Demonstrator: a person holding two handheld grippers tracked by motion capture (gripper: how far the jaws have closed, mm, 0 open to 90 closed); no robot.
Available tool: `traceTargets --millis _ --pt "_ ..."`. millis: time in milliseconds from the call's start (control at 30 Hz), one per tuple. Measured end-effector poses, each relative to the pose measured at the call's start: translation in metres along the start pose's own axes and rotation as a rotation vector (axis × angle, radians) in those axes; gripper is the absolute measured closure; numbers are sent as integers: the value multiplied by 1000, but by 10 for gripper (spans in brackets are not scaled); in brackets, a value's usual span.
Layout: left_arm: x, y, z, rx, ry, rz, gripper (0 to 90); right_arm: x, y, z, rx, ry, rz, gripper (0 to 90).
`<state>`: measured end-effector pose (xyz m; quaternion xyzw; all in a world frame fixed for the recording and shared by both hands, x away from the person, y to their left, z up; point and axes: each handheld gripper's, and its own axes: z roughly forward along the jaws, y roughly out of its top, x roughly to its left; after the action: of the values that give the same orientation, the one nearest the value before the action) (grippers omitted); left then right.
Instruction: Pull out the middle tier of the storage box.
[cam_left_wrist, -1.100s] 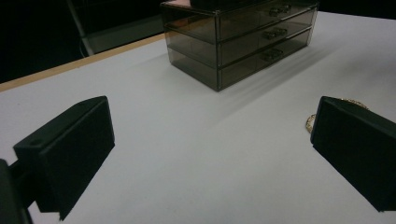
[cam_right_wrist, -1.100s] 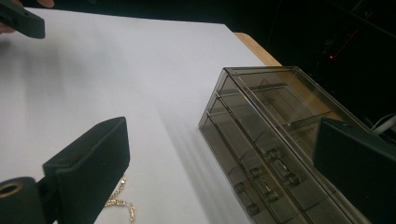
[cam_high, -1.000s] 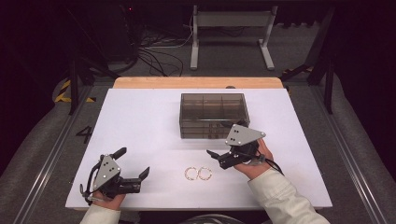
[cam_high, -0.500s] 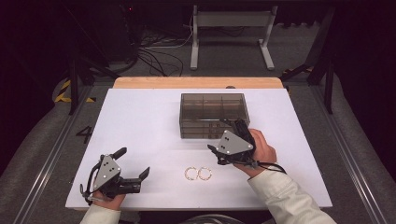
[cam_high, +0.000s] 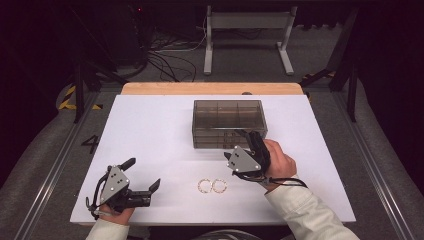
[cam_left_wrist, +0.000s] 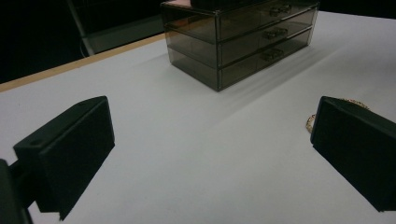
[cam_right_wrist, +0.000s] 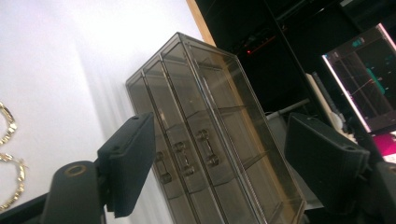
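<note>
A smoked see-through drawer box (cam_high: 227, 120) stands on the white table (cam_high: 150, 130) at mid-back. Two gold hoop earrings (cam_high: 212, 186) lie side by side near the front edge. My right gripper (cam_high: 252, 139) is tipped on its side just in front of the box's right front corner. Its jaws have just been closing and stand partly apart around nothing. In the right gripper view the gripper (cam_right_wrist: 224, 158) frames the box's (cam_right_wrist: 210, 140) drawer handles without touching them, with the earrings (cam_right_wrist: 9, 158) at the left edge. My left gripper (cam_high: 144, 173) rests open at the front left.
A wooden strip (cam_high: 210, 88) borders the table's far edge, with a metal stand (cam_high: 245, 30) and cables on the floor beyond. In the left gripper view the box (cam_left_wrist: 243, 37) lies ahead, and one earring (cam_left_wrist: 310, 122) peeks out beside the right jaw.
The right gripper has rolled onto its side and shifted a little left toward the box front, its jaws narrower than before. The left gripper, box and earrings have stayed put.
</note>
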<state>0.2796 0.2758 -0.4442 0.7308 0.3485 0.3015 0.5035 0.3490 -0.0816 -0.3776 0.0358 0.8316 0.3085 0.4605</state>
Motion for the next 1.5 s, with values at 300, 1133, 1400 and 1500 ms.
traceTargets --millis 300,1133,1400,1500 --pt "0 0 0 -1 0 -5 5 13 -3 8 49 -68 -89 310" --pt "-1 0 1 5 0 0 5 50 -7 28 176 -176 -294 420" --pt "-1 0 0 4 -1 -1 5 59 -11 35 206 -185 -342 442" --pt "-1 0 1 4 1 -2 5 61 -13 37 217 -189 -354 448"
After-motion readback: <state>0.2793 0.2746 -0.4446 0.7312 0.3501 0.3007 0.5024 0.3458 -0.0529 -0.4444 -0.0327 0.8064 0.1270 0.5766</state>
